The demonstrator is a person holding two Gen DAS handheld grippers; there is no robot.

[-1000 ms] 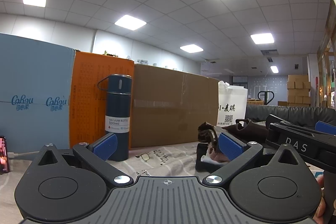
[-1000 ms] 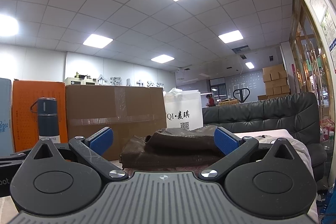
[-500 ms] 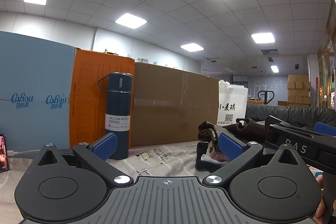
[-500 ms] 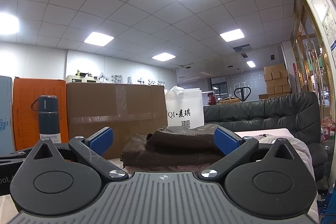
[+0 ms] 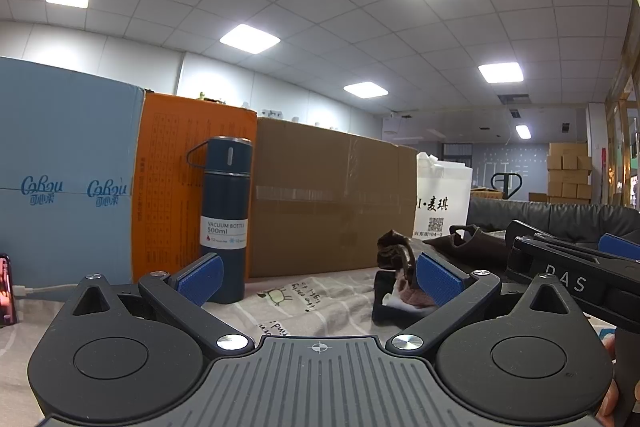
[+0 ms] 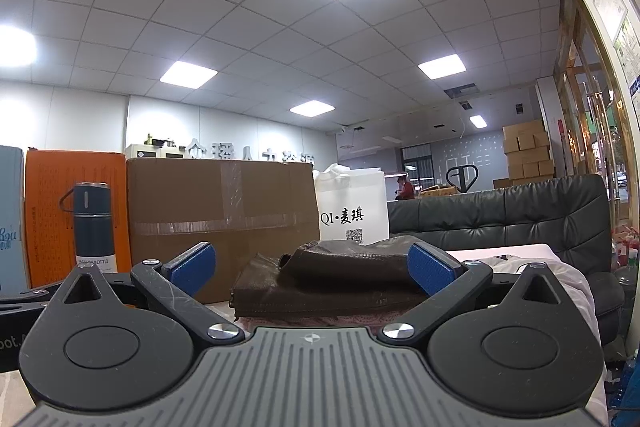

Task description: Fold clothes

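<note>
Both tongs, left [image 5: 318, 277] and right [image 6: 310, 267], are gaping wide and empty, idling low over the table [image 5: 320, 311]; right is facing the brown garment [image 6: 328, 287], presumably for grasping.

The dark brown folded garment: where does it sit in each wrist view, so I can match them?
Left wrist: dark brown folded garment at right of centre, low, partly hidden behind the right gripper.
Right wrist: same garment centred between the open fingers.
Shared landmark: white printed bag just behind it.
</note>
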